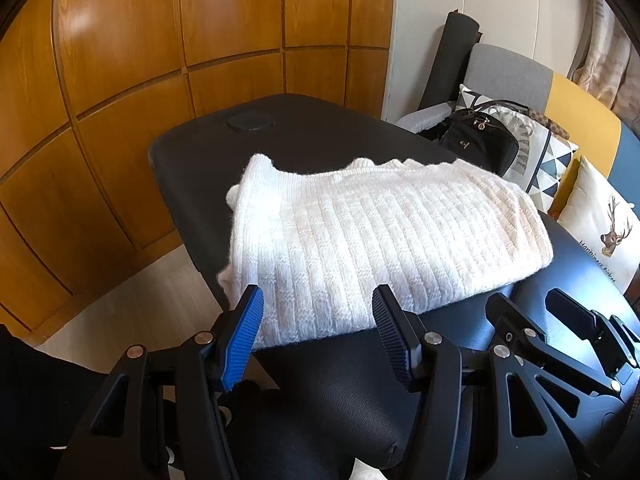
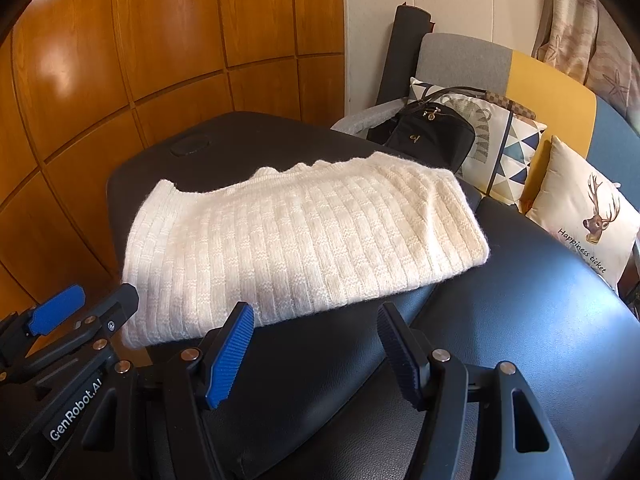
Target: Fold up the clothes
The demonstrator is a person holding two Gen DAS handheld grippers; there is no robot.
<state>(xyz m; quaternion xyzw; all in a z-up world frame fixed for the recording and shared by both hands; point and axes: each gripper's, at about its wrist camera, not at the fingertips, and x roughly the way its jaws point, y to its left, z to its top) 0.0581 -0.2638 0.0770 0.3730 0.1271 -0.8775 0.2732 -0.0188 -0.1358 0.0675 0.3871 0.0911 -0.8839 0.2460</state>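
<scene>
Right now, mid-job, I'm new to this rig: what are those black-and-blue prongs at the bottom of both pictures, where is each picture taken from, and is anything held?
Each picture comes from a camera on a hand-held tool, looking along its two fingers. The first is the left tool, with the right tool showing at its right edge. The second is the right tool's own view, with the left at its left edge. Both stand open and hold nothing. A folded white sweater lies on a black padded table, just ahead of the fingers. Behind are a sofa with cushions and a black bag.
</scene>
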